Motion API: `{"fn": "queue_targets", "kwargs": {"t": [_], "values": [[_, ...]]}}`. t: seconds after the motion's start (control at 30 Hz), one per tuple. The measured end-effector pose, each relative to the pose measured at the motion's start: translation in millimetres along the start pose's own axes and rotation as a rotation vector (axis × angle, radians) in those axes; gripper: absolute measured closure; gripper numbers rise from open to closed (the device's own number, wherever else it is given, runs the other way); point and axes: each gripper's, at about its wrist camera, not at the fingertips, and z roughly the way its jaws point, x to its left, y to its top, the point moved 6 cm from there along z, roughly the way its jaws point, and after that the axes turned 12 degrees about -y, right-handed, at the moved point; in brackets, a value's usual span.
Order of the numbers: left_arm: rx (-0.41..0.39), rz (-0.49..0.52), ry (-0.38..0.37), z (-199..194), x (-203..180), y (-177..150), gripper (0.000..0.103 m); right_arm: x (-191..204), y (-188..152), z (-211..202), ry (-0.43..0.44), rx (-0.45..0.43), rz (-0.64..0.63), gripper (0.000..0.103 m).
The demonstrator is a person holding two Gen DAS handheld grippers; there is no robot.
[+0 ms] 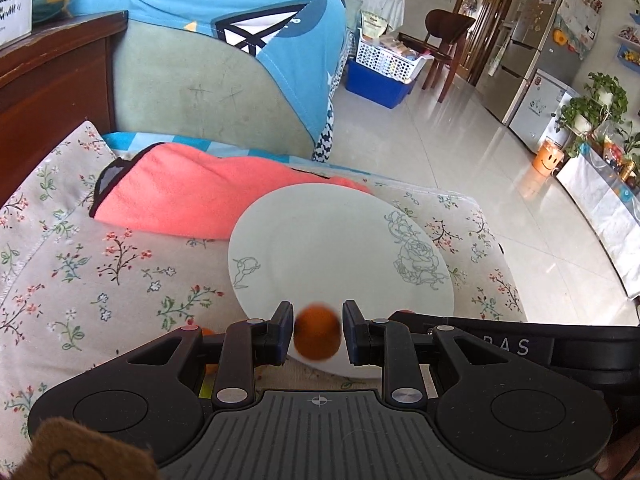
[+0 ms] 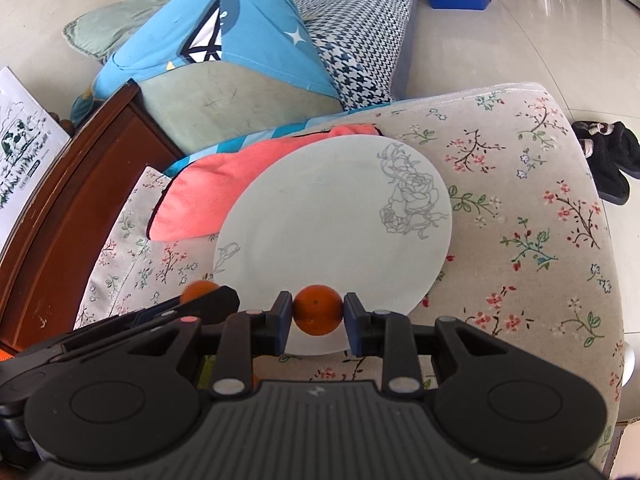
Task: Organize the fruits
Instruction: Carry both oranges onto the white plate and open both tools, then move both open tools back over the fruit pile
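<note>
Right wrist alone shows black slippers (image 2: 606,160) on floor.

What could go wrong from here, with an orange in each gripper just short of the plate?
1. The plate sits on soft floral bedding, partly on a pink cloth; it may be tilted, so released oranges could roll off.
2. The left gripper and right gripper are close together and might collide.
3. The round left orange or right orange could slip.
</note>
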Motion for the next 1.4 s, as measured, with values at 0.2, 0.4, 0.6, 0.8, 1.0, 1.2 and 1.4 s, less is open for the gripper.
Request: {"fn": "queue_targets", "kwargs": {"t": [0.2,0.4,0.6,0.8,1.0,1.2,1.4], "values": [[0.000,-0.026,0.004,4,2,4,0.076,-4,4,5,0.001,0.004,0.039,0.073],[-0.021,-0.024,0.004,-11,3,7,0.071,0,6,-4,0.026,-0.022,0.015,0.072],[-0.043,-0.043,0.028,-29,10,9,0.062,-1,4,-5,0.038,-0.007,0.016,0.072],[-0.044,-0.054,0.047,-39,17,7,0.059,-2,0,-4,0.040,0.008,0.025,0.072],[-0.032,-0.051,0.068,-52,25,5,0.055,7,-6,-6,0.069,0.021,-0.007,0.072],[-0.022,-0.070,0.093,-69,40,-1,0.053,22,-17,-12,0.097,0.024,-0.089,0.071],[-0.023,-0.095,0.131,-89,57,-15,0.049,34,-30,-20,0.119,0.023,-0.169,0.071]]}}
